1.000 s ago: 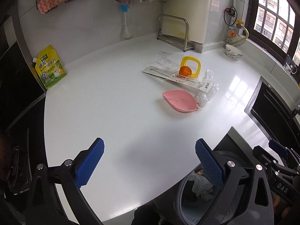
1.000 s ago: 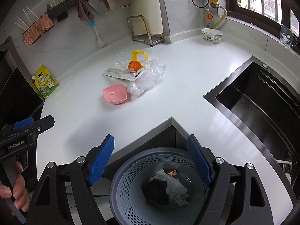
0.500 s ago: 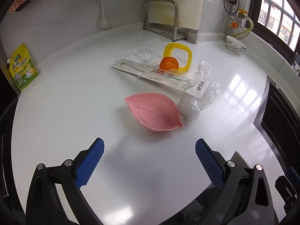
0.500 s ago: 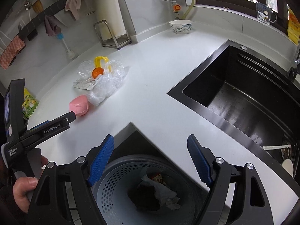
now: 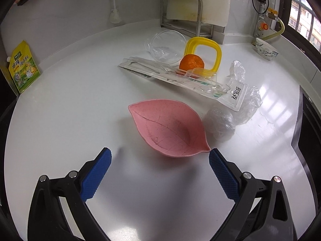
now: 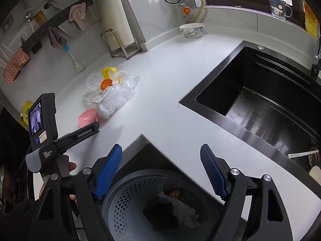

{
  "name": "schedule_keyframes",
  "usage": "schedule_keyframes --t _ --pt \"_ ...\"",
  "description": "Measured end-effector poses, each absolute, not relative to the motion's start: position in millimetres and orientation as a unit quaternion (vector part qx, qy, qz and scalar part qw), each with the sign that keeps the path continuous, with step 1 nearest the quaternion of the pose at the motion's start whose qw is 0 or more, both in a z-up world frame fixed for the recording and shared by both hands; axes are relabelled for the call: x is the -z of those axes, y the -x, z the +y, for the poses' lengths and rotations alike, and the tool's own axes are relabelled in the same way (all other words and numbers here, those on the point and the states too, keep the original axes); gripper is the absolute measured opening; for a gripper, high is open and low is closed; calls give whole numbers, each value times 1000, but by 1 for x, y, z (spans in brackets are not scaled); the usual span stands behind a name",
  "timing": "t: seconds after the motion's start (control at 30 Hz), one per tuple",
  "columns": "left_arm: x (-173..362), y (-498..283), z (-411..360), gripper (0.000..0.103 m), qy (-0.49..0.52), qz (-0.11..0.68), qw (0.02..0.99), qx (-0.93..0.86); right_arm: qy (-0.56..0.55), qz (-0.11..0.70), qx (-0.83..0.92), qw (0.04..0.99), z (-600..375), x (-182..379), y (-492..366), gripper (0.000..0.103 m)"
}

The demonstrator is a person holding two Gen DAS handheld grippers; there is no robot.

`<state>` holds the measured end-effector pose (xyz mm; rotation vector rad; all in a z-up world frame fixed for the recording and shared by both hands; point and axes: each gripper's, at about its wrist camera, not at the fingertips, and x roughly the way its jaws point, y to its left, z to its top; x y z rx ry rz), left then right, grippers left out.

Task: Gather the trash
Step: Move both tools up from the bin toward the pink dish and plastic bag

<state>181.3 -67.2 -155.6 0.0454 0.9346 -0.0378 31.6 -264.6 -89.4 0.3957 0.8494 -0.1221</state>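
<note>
Left tongs (image 5: 159, 156), jaws wide and empty, had advanced from our bin (image 6: 140, 186) to the pink leaf dish (image 5: 168, 128); the wrappers (image 5: 236, 92) beyond awaited collection. Right tongs (image 6: 160, 166) hung wide over the bin.

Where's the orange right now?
In the left wrist view, the orange sits on the counter beyond the pink leaf dish, against the yellow square ring and behind the long clear package.

Black hand-held gripper (image 5: 159, 156), blue ribbed pads (image 5: 96, 172)
</note>
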Motion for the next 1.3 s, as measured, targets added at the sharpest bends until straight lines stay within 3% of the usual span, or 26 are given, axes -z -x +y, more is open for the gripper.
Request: schedule_keyframes --t 0.73,1.3 --pt "140 -188 42 96 12 446 893 -58 -184 414 22 891 -220 93 -82 77" --pt "126 -204 35 96 -5 423 906 6 -191 410 22 892 -172 117 -169 77"
